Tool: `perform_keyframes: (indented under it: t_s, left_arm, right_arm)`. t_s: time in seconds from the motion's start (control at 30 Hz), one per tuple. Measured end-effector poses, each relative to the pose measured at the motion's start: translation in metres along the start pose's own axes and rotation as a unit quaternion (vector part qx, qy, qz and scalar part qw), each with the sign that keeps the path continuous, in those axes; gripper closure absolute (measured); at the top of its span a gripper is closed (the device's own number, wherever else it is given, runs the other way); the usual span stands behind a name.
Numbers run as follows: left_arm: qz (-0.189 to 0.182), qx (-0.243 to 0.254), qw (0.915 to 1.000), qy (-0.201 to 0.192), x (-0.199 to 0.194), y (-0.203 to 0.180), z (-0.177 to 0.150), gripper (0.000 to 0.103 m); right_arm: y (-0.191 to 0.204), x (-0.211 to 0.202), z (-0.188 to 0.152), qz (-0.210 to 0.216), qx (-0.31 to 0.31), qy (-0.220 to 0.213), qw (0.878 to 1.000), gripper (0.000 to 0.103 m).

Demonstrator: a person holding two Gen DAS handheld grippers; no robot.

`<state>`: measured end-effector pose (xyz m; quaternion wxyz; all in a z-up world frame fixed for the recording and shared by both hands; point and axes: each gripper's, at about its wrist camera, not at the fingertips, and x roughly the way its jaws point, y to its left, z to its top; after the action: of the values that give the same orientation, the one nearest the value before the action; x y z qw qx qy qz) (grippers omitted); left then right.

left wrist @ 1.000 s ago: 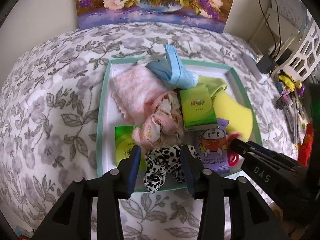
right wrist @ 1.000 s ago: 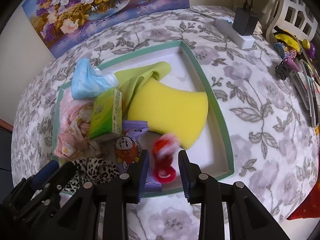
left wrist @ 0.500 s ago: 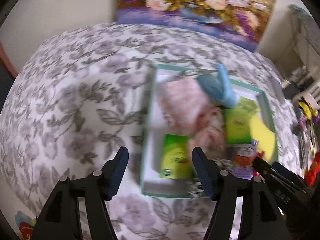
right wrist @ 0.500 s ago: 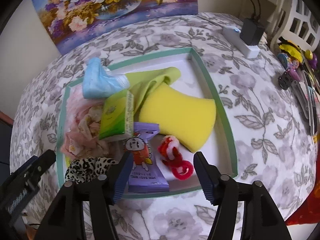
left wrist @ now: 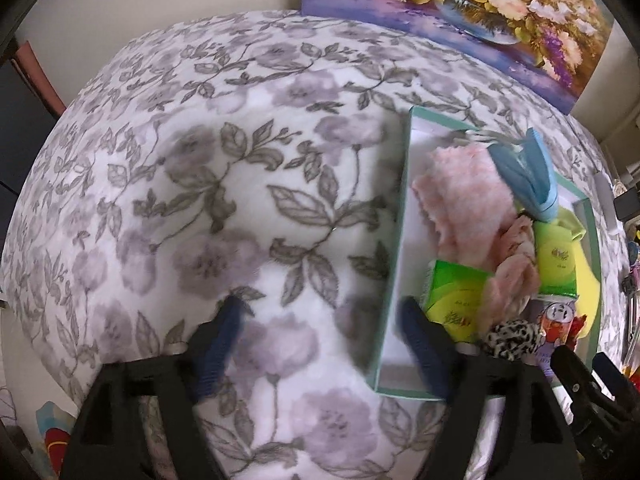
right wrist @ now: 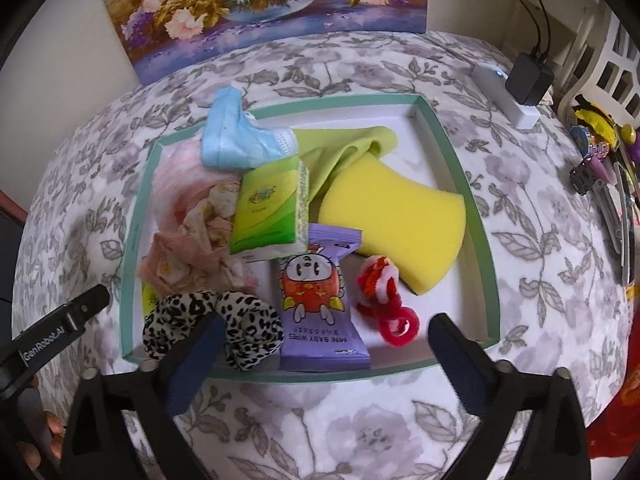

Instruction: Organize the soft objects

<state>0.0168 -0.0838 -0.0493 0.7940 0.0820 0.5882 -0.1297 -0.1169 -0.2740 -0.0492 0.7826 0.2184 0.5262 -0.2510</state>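
The whole surface was covered in a white cloth (left wrist: pixel 248 184) printed with grey leaves and pale purple flowers, a bit rumpled and soft-looking, can't tell if it was a desk or a bed underneath. A flower painting (right wrist: pixel 260 4) leaned against the cream wall at the back.

A shallow white tray with a mint-green rim (right wrist: pixel 490 256) sat on the cloth, and all the soft stuff was piled in it: yellow sponge (right wrist: pixel 396 224) toward the right side, a lime cloth (right wrist: pixel 344 148) tucked behind it, a blue face mask (right wrist: pixel 236 140) at the back left, pink fabric (right wrist: pixel 184 216) on the left, a green tissue pack (right wrist: pixel 272 208) leaning in the middle, a purple baby wipes pack (right wrist: pixel 320 304) in front, a leopard scrunchie (right wrist: pixel 212 320) and a red fuzzy hair tie (right wrist: pixel 384 304) near the front rim.

Off to the right of the tray were a white power strip (right wrist: pixel 508 96) with a black plug, a white basket, and some hair clips (right wrist: pixel 596 160).

The right tool (right wrist: pixel 324 344) hung over the tray's front edge, jaws opening wide, gripping nothing. The left tool (left wrist: pixel 324 332) straddled the tray's left rim, also opening wide with nothing held.
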Motion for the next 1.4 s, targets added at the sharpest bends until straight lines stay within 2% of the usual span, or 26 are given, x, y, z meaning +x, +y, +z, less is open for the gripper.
perform_keyframes:
  t_s: [0.3,0.57,0.7,0.87,1.13,1.27,1.4]
  left_arm:
    - [0.008,0.022,0.9994,-0.027,-0.015,0.007,-0.01,0.001]
    - [0.023,0.052,0.9982,-0.02,-0.022,0.007,-0.023,0.001]
    - [0.021,0.049,0.9984,-0.017,-0.026,0.009,-0.027,0.001]
    - [0.036,0.04,0.9984,-0.018,-0.031,0.015,-0.03,0.001]
    - [0.026,0.052,0.9983,-0.005,-0.039,0.015,-0.039,0.001]
    - [0.039,0.049,0.998,-0.009,-0.045,0.017,-0.042,0.001]
    - [0.028,0.041,0.9987,-0.012,-0.049,0.022,-0.044,0.001]
  right_arm:
    - [0.012,-0.008,-0.014,-0.001,-0.001,-0.009,1.0,0.0]
    - [0.017,-0.01,-0.03,-0.007,-0.005,0.003,1.0,0.0]
    - [0.02,-0.012,-0.035,-0.011,-0.013,0.005,1.0,0.0]
    - [0.021,-0.016,-0.039,-0.018,-0.016,0.002,1.0,0.0]
    - [0.022,-0.027,-0.044,-0.022,-0.012,-0.01,1.0,0.0]
    - [0.024,-0.034,-0.046,-0.023,-0.016,-0.02,0.999,0.0]
    - [0.025,-0.039,-0.048,-0.021,-0.014,-0.026,0.999,0.0]
